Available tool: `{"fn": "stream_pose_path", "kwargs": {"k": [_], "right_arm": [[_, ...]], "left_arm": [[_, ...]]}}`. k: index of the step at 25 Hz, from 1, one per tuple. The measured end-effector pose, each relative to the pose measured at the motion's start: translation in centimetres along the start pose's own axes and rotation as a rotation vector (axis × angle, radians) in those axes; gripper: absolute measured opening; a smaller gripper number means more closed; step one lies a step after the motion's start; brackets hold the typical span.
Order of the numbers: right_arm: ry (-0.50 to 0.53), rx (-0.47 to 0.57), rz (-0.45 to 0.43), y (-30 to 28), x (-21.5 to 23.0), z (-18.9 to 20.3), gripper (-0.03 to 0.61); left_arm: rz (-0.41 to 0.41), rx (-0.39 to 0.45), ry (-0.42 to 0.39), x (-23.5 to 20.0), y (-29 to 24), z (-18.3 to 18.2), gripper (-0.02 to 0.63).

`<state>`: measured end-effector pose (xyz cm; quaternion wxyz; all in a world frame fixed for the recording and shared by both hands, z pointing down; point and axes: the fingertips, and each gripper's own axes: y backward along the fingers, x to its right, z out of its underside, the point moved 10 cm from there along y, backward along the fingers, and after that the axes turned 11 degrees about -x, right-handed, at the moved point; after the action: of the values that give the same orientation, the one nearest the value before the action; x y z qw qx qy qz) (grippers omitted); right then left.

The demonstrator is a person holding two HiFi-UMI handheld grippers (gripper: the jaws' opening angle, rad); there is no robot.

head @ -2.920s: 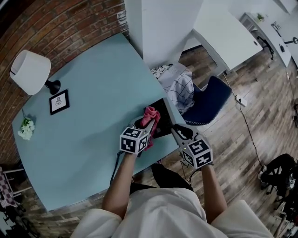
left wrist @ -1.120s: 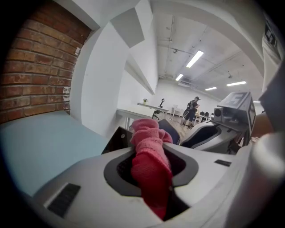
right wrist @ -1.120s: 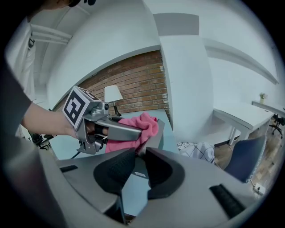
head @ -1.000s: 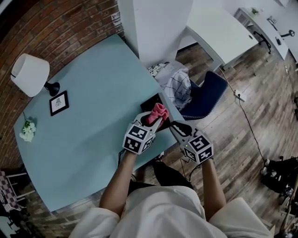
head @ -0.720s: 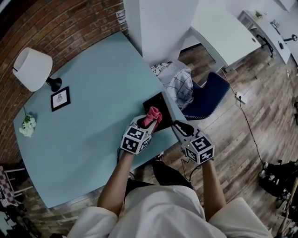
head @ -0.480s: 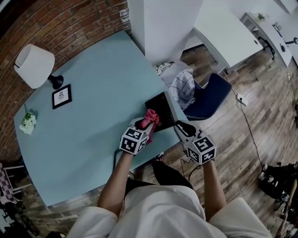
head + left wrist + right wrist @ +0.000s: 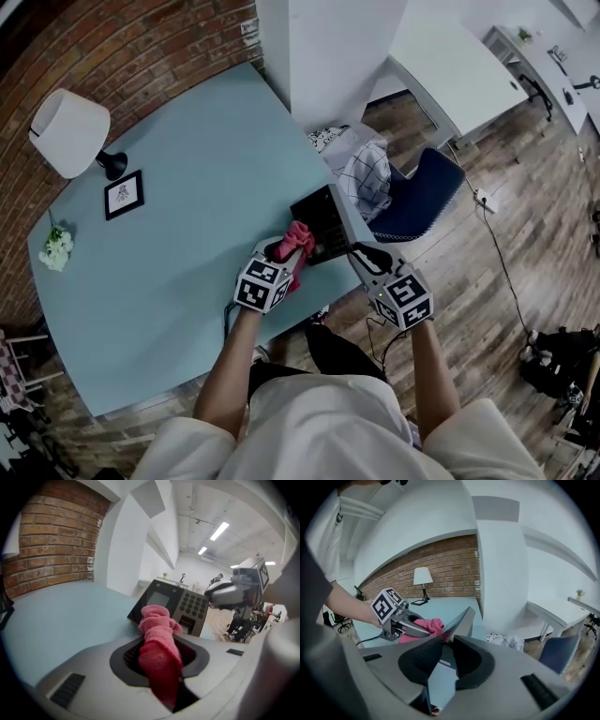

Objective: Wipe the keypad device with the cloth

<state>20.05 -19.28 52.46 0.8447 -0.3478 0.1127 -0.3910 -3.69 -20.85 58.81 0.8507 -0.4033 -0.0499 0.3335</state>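
The black keypad device point(image 7: 323, 221) stands tilted near the right edge of the light-blue table point(image 7: 187, 234). In the left gripper view its screen and keys point(image 7: 177, 603) face me. My left gripper point(image 7: 281, 253) is shut on a bunched pink cloth point(image 7: 296, 238), whose tip rests at the device's near-left edge. The cloth point(image 7: 158, 641) fills the jaws of the left gripper point(image 7: 159, 651). My right gripper point(image 7: 360, 253) sits at the device's near-right corner. In the right gripper view the right gripper point(image 7: 443, 651) has its jaws closed on the device's thin grey edge point(image 7: 461, 619).
A white lamp point(image 7: 67, 131), a small picture frame point(image 7: 123, 194) and white flowers point(image 7: 56, 249) stand at the table's far left. A white pillar point(image 7: 328, 56) rises behind the device. A blue chair point(image 7: 420, 197) with a checked cloth point(image 7: 367, 183) stands just off the table's right edge.
My left gripper has drawn the pink cloth back toward me across the device, from its face to its near-left edge. More of the keypad shows now. The right gripper has stayed at the corner.
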Motion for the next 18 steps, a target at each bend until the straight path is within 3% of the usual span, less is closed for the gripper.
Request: {"fn": "stream_pose_path", "kwargs": {"k": [3,7,11,18], "right_arm": [[0.037,-0.015,-0.021,0.3,0.4,0.4,0.100],[0.050,-0.021,-0.019,0.4,0.5,1.0,0.098],[0.059,-0.025,-0.015,0.4,0.5,1.0,0.098],[0.073,-0.042,-0.020,0.4,0.6,0.8,0.098]], "left_arm": [[0.061,0.134,0.005,1.2,2.0,-2.8,0.149],[0.148,0.271,-0.055,4.1,3.6,-7.0,0.149],[0.188,0.245,-0.102,6.4,1.8,-8.5,0.149],[0.164,0.182,-0.133,7.4,-0.1,-7.5,0.151]]}}
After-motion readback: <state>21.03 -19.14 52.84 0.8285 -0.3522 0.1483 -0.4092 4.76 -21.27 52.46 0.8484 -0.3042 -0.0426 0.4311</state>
